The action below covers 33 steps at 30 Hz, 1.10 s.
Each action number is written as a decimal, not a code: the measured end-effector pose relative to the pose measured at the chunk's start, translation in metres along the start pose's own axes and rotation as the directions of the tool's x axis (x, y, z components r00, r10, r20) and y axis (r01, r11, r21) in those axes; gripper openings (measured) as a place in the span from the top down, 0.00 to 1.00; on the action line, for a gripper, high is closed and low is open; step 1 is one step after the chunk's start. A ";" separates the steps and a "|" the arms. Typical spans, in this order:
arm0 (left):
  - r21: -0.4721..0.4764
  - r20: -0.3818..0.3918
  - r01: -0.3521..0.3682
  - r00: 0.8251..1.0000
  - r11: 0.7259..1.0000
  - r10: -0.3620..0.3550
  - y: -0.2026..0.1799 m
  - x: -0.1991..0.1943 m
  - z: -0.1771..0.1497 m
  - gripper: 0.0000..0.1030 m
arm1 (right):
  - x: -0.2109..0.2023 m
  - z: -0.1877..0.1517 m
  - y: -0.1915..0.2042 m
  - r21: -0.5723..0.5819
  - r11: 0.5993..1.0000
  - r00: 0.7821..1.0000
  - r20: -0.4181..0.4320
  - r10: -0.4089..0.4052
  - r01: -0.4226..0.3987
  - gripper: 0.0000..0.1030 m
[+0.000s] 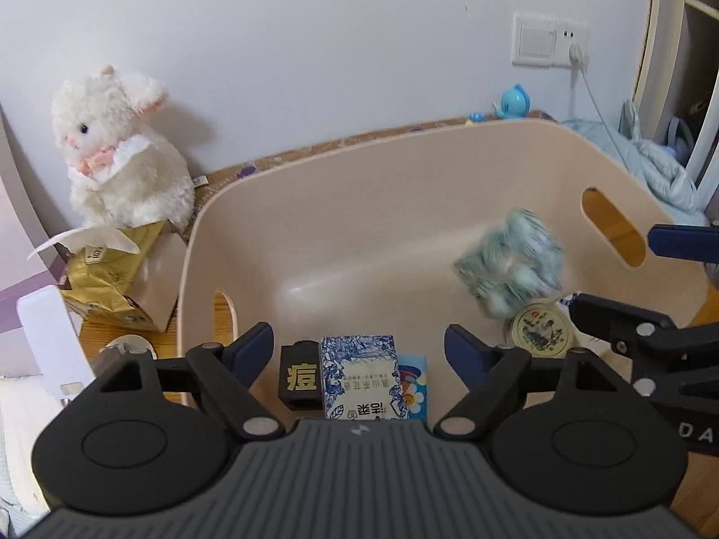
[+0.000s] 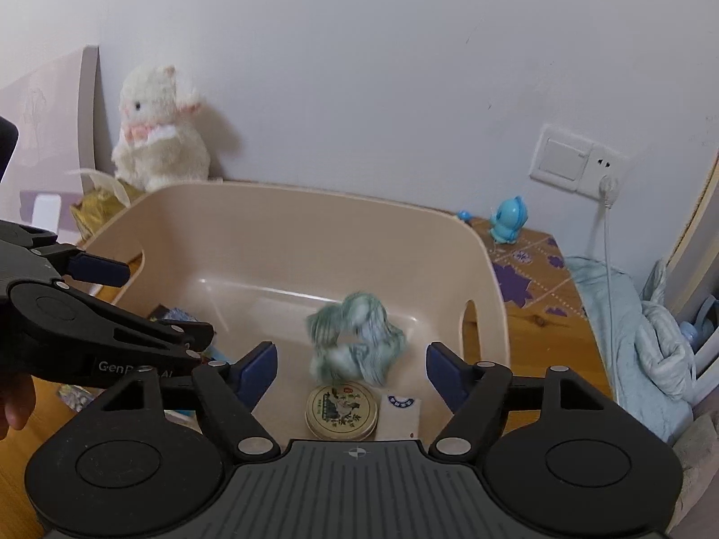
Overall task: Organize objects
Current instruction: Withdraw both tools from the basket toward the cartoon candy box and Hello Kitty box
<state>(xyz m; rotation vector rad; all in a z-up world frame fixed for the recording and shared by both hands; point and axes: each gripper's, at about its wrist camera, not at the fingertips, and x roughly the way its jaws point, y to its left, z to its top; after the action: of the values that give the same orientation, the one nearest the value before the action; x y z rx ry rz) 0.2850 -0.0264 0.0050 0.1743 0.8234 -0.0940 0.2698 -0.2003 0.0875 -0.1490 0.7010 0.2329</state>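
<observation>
A beige plastic bin (image 1: 341,224) (image 2: 287,242) stands on the wooden surface. In it lie a blue-and-white patterned box (image 1: 359,375), a black box with a gold character (image 1: 299,379), a small blue card (image 1: 413,386), a round tin (image 1: 541,330) (image 2: 341,411) and a white packet (image 2: 401,414). A blurred green-and-white scrunchie (image 1: 512,262) (image 2: 357,343) is in the air inside the bin, free of both grippers. My left gripper (image 1: 359,352) (image 2: 161,303) is open over the bin's near-left part. My right gripper (image 2: 350,370) (image 1: 620,274) is open above the tin.
A white plush rabbit (image 1: 119,152) (image 2: 159,134) sits at the wall behind a gold tissue pack (image 1: 105,269). A blue toy (image 1: 512,103) (image 2: 508,220) stands by a wall socket (image 2: 575,159). Light blue bedding (image 2: 638,341) lies to the right.
</observation>
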 end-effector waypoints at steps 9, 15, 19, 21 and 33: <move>-0.046 0.054 -0.021 0.998 0.999 0.024 0.013 -0.039 -0.003 0.17 | -0.044 -0.003 -0.008 0.051 0.999 0.996 0.090 -0.022 0.018 0.00; -0.070 0.085 -0.040 0.995 0.997 0.046 0.023 -0.066 -0.017 0.16 | -0.068 -0.017 -0.010 0.054 0.998 0.993 0.110 -0.033 0.028 0.00; -0.083 0.090 -0.041 0.995 0.996 0.049 0.030 -0.078 -0.028 0.14 | -0.078 -0.029 -0.014 0.063 0.998 0.993 0.109 -0.035 0.028 0.00; -0.089 0.095 -0.045 0.994 0.995 0.053 0.033 -0.084 -0.036 0.13 | -0.082 -0.035 -0.016 0.069 0.997 0.994 0.104 -0.037 0.030 0.00; -0.127 0.063 -0.026 0.997 0.992 0.034 0.041 -0.086 -0.087 0.12 | -0.077 -0.082 -0.022 0.066 0.996 0.998 0.019 -0.053 0.052 0.00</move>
<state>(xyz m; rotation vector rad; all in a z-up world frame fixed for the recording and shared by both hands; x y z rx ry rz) 0.1698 0.0324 0.0152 0.0635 0.7590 -0.0190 0.1676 -0.2518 0.0770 -0.1021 0.6825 0.1605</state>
